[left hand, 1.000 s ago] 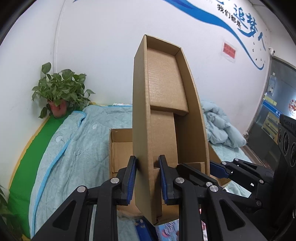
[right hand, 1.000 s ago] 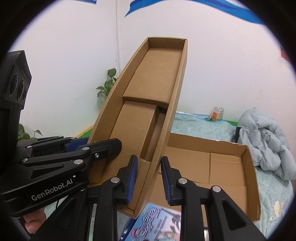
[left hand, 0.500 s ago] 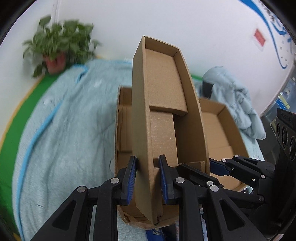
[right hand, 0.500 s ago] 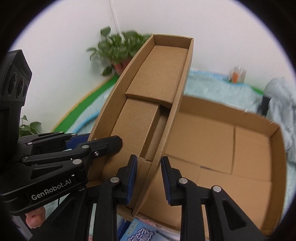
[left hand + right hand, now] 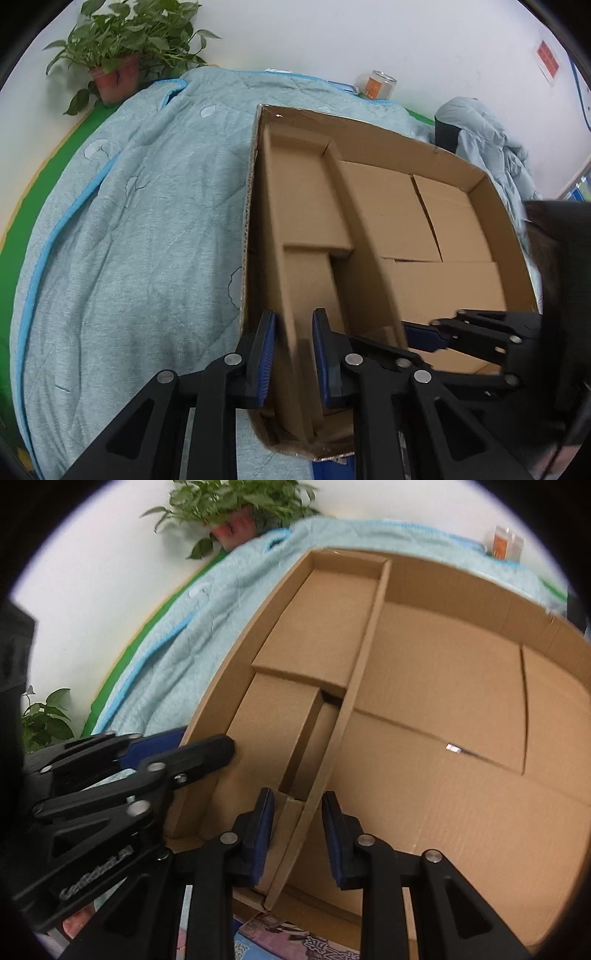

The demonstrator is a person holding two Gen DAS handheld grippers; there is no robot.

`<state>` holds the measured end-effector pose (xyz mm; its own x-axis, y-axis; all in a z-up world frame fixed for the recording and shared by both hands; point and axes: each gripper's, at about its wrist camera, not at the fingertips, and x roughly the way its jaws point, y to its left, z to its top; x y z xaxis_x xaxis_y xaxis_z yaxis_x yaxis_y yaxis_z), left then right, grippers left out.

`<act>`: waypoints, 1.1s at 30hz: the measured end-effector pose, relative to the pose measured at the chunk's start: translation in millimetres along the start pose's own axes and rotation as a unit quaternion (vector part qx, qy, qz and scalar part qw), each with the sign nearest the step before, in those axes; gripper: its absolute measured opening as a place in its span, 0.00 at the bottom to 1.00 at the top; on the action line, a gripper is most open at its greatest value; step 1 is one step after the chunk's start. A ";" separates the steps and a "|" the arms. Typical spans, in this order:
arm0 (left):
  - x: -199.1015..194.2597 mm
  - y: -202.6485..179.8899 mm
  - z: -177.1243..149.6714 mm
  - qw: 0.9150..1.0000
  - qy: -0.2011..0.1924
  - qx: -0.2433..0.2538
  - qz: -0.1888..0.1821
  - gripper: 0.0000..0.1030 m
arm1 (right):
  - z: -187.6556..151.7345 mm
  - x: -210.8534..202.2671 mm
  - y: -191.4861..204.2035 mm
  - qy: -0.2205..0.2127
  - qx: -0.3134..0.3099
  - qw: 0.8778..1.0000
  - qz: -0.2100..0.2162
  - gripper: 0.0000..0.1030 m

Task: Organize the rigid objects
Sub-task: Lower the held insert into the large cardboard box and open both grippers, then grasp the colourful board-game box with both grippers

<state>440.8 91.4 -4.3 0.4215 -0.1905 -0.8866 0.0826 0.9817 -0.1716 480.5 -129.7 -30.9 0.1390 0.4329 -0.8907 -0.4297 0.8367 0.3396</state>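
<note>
A: Where is the narrow cardboard tray [image 5: 306,206]?

B: Inside the large open carton [image 5: 436,284], along its left wall, its far end close to the far left corner. The carton lies on a bed under a light blue quilt [image 5: 140,229].

A: And the claws?

B: Both are clamped on the tray's near end. The left claw [image 5: 291,354] pinches the tray's left side wall, the right claw [image 5: 298,834] the tray's right side wall. In the left wrist view the right claw shows at the lower right, reaching in over the carton floor.

A: Anything inside the tray?

B: Only folded cardboard flaps, 1 lying over another near its middle.

A: What else is around?

B: A potted plant [image 5: 114,70] at the far left against the white wall, a small jar with an orange label [image 5: 376,85] past the carton's far edge, and a bundled grey-blue jacket [image 5: 487,136] at the far right. A printed booklet [image 5: 280,941] peeks out under the carton's near edge.
</note>
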 end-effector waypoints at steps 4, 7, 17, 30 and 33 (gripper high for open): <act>-9.4 1.1 -7.1 1.000 -0.006 0.001 0.015 0.16 | -1.4 11.6 1.2 0.015 0.007 1.000 0.018 0.28; -27.7 8.2 -14.6 1.000 -0.028 -0.012 -0.002 0.18 | -3.1 9.5 4.6 0.001 0.003 0.999 0.032 0.40; -147.8 -22.3 -90.7 0.965 -0.254 0.044 0.055 1.00 | -107.5 -114.0 13.3 -0.215 -0.035 0.973 -0.082 0.99; -167.7 -86.1 -172.7 0.977 -0.195 0.081 -0.044 0.04 | -198.0 -156.4 -14.2 -0.254 0.051 0.962 -0.089 0.61; -178.0 -94.3 -184.9 0.971 -0.218 0.077 -0.058 0.47 | -208.1 -159.7 -18.5 -0.257 0.054 0.963 -0.063 0.83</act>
<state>191.0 32.9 90.3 0.7405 -0.3152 -0.5936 0.2731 0.9481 -0.1629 280.7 -284.1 42.2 0.6189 0.4111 -0.6693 -0.2888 0.9115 0.2928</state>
